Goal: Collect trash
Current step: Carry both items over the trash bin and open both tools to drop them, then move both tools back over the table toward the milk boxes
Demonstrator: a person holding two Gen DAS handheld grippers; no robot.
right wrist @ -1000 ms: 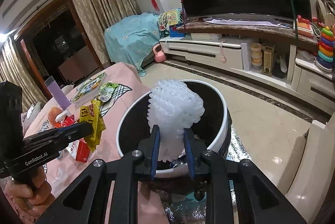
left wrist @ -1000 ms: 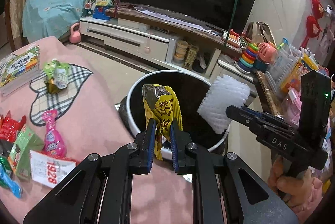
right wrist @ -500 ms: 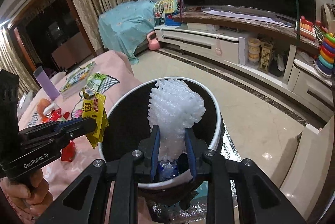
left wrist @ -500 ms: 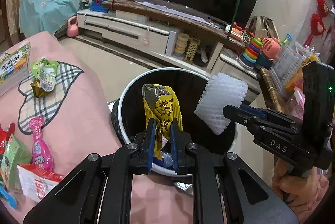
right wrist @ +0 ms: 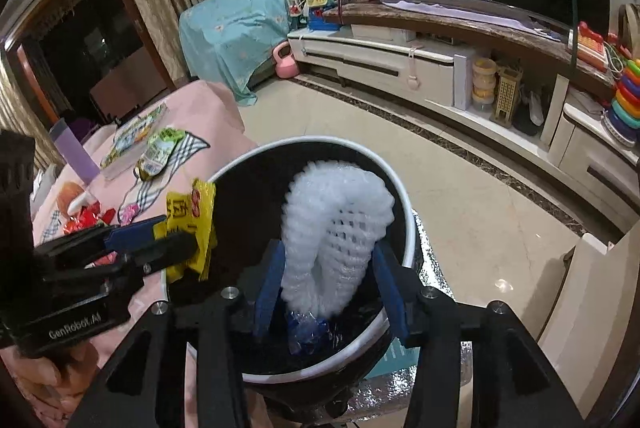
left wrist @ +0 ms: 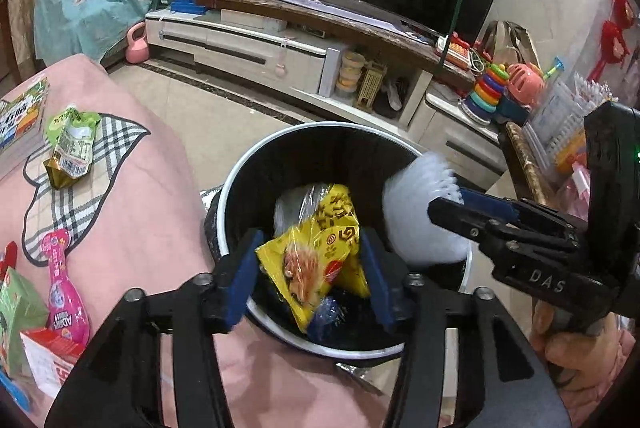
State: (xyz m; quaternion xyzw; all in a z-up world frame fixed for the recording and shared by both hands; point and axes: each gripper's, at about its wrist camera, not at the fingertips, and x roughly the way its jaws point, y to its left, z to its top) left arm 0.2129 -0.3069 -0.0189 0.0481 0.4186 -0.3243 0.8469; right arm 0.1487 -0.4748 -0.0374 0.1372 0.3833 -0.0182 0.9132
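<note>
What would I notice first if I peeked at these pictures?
Probably the round black bin with a white rim in the middle. The left hand-held gripper is opening around a crinkly yellow snack bag over it, and the right hand-held gripper is opening around a white foam net sleeve.

Dim, warm indoor light. The floor tiles show a small glare spot. Fisheye bending curves the edges, with black vignetted corners. The white foam net is motion-blurred.

Bin mouth lies open below my claws — pink tabletop crowds its left edge, bare floor at right.
</note>
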